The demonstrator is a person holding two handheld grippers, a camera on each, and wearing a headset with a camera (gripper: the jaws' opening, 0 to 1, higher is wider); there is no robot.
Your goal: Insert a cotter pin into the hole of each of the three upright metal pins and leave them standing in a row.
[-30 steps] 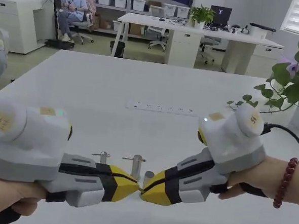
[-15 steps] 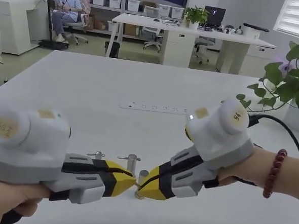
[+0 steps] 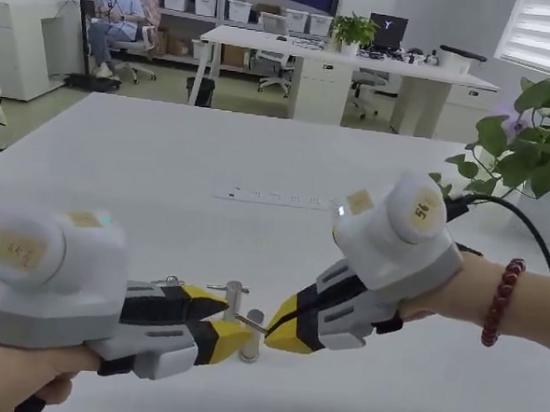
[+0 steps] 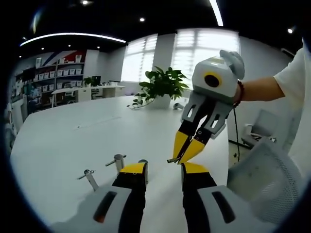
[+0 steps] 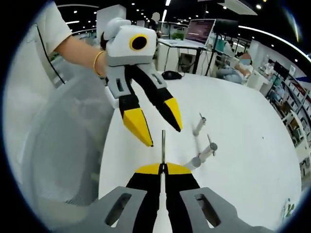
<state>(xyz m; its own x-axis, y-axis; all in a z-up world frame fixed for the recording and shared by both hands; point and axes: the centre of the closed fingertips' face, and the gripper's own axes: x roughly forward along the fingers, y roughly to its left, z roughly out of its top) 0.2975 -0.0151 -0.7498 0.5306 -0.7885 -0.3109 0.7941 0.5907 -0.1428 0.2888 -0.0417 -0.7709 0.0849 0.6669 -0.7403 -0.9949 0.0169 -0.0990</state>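
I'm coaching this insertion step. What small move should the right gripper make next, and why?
Probably ease the right gripper toward the near metal pin, aiming the cotter pin it pinches at that pin's hole. That pin looks bare, while the middle pin and the far pin already carry cotters. The left gripper is open beside it.

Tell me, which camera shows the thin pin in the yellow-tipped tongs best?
The right gripper view: the cotter pin sticks out straight and whole from the shut right tongs. The left gripper view shows just its short end; in the head view it is a faint sliver.
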